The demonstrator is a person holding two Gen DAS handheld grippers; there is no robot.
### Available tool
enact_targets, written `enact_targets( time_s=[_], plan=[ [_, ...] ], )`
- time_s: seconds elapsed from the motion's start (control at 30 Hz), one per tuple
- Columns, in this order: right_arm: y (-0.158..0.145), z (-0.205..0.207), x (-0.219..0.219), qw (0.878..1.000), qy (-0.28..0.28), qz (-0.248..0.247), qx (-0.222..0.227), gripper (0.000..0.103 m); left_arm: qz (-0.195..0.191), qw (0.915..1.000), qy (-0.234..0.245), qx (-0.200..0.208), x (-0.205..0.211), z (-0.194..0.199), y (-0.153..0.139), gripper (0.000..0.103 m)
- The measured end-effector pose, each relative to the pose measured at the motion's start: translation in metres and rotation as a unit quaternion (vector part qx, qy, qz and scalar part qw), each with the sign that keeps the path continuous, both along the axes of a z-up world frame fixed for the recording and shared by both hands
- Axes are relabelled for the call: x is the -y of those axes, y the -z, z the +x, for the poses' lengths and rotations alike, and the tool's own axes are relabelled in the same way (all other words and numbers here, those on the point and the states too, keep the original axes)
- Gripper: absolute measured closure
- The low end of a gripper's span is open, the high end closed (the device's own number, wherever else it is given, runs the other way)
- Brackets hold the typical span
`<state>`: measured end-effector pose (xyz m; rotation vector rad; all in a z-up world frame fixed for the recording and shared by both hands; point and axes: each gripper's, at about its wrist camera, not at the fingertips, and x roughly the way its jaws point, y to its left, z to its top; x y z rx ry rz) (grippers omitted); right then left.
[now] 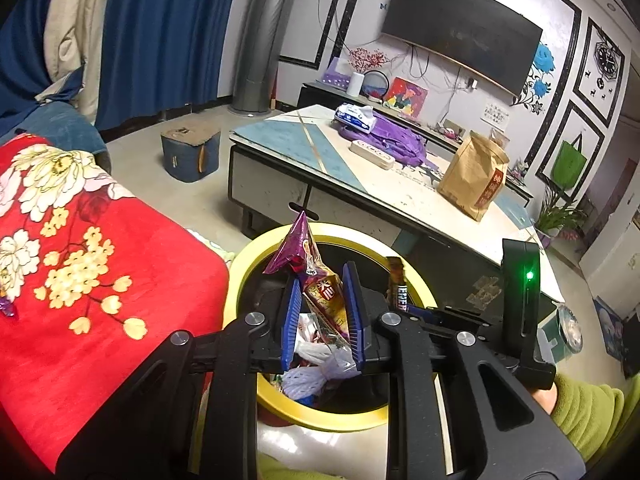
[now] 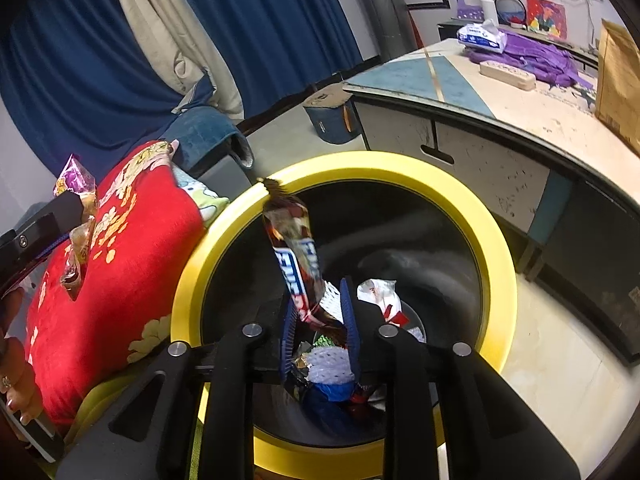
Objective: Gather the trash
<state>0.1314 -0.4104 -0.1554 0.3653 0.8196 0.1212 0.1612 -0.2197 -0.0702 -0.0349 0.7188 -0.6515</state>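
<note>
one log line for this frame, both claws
left claw: holds purple snack wrapper | right claw: holds brown-and-blue bar wrapper | both over yellow-rimmed trash bin | phase: about to drop

The left gripper (image 1: pixel 324 312) is showing two flat blue fingers (image 1: pixel 291 320) with little ridges along their edges. Black plastic arms are carrying them, with round silver screws (image 1: pixel 256 319) shining at the joints. The right gripper (image 2: pixel 320 328) is looking just the same: blue ridged fingers (image 2: pixel 289 334), black arms, silver screws (image 2: pixel 252 330). A black box (image 1: pixel 520 280) on it is glowing with a small green light (image 1: pixel 530 275). The person is wearing a fuzzy green sleeve (image 1: pixel 588 412).
</note>
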Motion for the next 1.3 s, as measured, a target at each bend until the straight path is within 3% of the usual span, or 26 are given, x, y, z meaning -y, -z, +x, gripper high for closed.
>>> enact_targets(
  time_s=[0.13,0.3,0.67,0.9,1.0,1.23,1.3],
  plan=[
    [0.007,0.001,0.007,1.000,0.011,0.010,-0.007,0.078,0.003,0.9999,0.006,-0.008,0.006,0.003,0.005,0.087],
    [0.008,-0.001,0.017,0.999,0.030,0.021,-0.005,0.067,0.004,0.9998,0.015,-0.013,0.011,0.005,0.009,0.086],
    [-0.004,-0.006,0.027,0.998,0.058,0.031,0.015,0.052,-0.012,0.9999,0.003,-0.007,-0.001,0.002,0.005,0.036],
    [-0.012,-0.008,0.035,0.996,0.074,0.036,0.022,0.050,-0.029,0.9994,0.019,-0.008,-0.002,0.002,0.000,0.034],
    [-0.021,-0.010,0.044,0.995,0.090,0.031,0.034,0.050,0.002,0.9996,0.022,-0.014,0.006,0.006,0.009,0.029],
    [-0.031,-0.011,0.049,0.994,0.098,0.032,0.048,0.049,0.017,0.9990,0.020,-0.035,0.003,0.009,0.029,0.028],
    [-0.032,-0.010,0.045,0.994,0.092,0.033,0.049,0.049,0.011,0.9991,0.015,-0.038,-0.003,0.009,0.028,0.023]
  ],
)
